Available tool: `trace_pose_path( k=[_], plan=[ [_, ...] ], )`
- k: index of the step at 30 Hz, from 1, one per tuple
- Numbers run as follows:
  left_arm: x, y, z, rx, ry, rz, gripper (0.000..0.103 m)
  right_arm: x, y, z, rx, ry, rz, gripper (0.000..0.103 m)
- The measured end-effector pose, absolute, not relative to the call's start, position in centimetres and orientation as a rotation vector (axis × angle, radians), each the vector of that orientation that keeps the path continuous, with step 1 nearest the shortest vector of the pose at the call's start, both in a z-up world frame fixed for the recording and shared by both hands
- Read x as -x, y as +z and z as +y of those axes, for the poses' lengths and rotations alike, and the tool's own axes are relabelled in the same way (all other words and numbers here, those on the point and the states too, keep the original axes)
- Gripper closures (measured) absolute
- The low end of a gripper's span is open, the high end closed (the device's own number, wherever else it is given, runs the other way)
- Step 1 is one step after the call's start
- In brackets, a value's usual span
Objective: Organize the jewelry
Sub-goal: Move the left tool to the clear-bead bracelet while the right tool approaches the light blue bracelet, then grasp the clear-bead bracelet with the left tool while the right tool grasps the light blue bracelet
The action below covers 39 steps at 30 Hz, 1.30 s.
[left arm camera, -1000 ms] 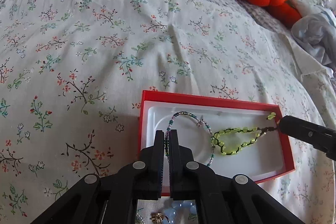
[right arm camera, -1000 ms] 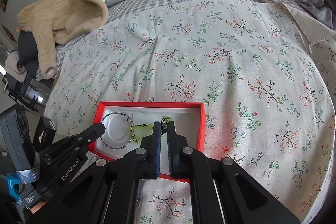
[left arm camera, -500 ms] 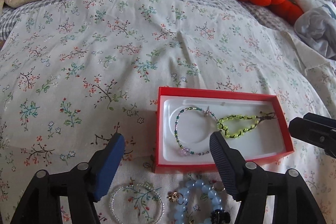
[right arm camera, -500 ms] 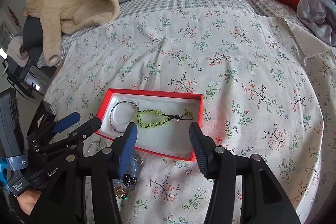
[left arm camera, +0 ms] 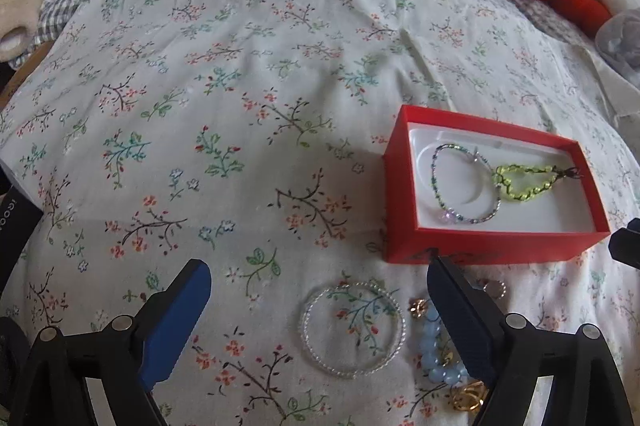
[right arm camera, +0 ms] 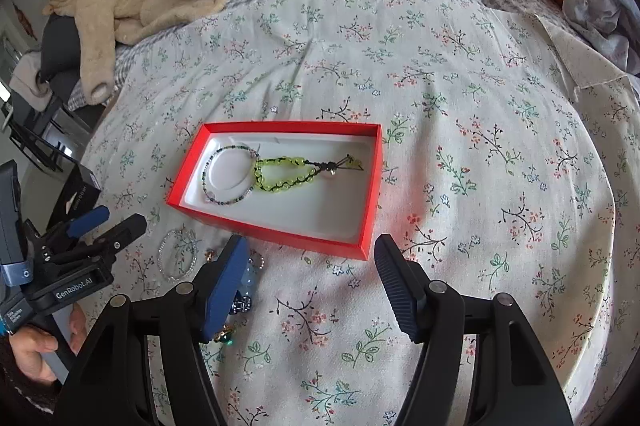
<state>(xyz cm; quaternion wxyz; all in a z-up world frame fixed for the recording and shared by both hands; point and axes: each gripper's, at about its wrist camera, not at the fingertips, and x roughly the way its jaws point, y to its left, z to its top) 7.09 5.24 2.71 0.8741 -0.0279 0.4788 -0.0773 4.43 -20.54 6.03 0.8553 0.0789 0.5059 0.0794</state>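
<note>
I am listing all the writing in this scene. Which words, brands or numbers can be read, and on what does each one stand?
"GenRobot.AI": white print on the black body of the left gripper, right wrist view.
White print on the black box at the bed's left edge: too skewed to read.
White print on the blue strap near the hand: too small to read.
Nothing readable on the red box.

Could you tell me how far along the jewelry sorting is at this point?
Done: two bracelets lie in the red box, a thin beaded one and a green one. In hand: nothing; the left gripper and right gripper have just been opening and hold nothing. Left: on the bedspread in front of the box wait a clear bead bracelet, a blue bead bracelet and small gold pieces.
</note>
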Motion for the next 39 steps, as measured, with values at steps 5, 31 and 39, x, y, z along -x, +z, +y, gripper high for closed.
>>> trace_pose_path(
  k=[5, 31, 39],
  plan=[
    [-6.6, 1.7, 6.3, 0.052, -0.148, 1.028, 0.012, -3.9, 4.9, -20.0, -0.146, 0.164, 1.1, 0.034],
    [-7.6, -3.1, 6.9, 0.284, -0.218, 1.279, 0.077, -4.1, 1.3, -18.2, -0.169, 0.15, 1.239, 0.034],
    [-8.7, -3.5, 5.3, 0.185, -0.161, 1.273, 0.102, -4.3, 0.9, -18.2, -0.196, 0.151, 1.252, 0.034]
  ],
)
